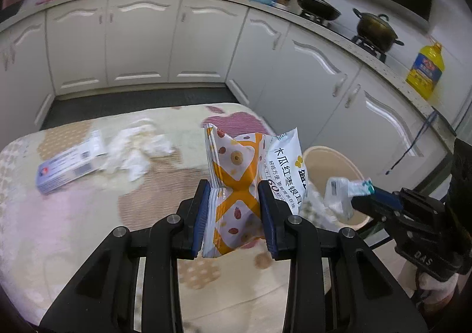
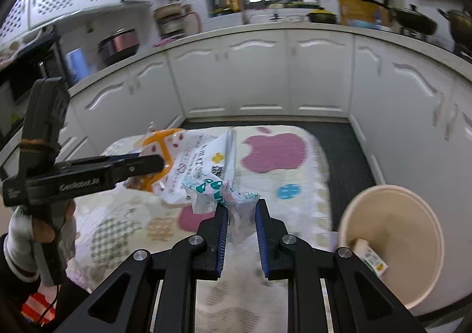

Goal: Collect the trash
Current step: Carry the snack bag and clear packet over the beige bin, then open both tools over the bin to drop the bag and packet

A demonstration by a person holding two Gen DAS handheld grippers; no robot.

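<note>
My left gripper (image 1: 235, 191) is shut on an orange-and-white snack wrapper (image 1: 236, 173) and holds it above the cloth-covered table (image 1: 88, 215). It also shows in the right wrist view (image 2: 153, 165) with the wrapper (image 2: 188, 162). My right gripper (image 2: 242, 209) is shut on a crumpled white-and-teal wrapper (image 2: 218, 194), also seen from the left wrist (image 1: 348, 191), near the beige bin (image 2: 392, 244). The bin (image 1: 330, 162) stands beside the table's right edge and holds a small carton (image 2: 370, 256).
A blue-and-white box (image 1: 70, 165) and crumpled white tissue (image 1: 138, 150) lie on the table's far left. White kitchen cabinets (image 1: 141, 41) ring the room. Pots (image 1: 374, 29) and a yellow oil bottle (image 1: 424, 70) stand on the counter.
</note>
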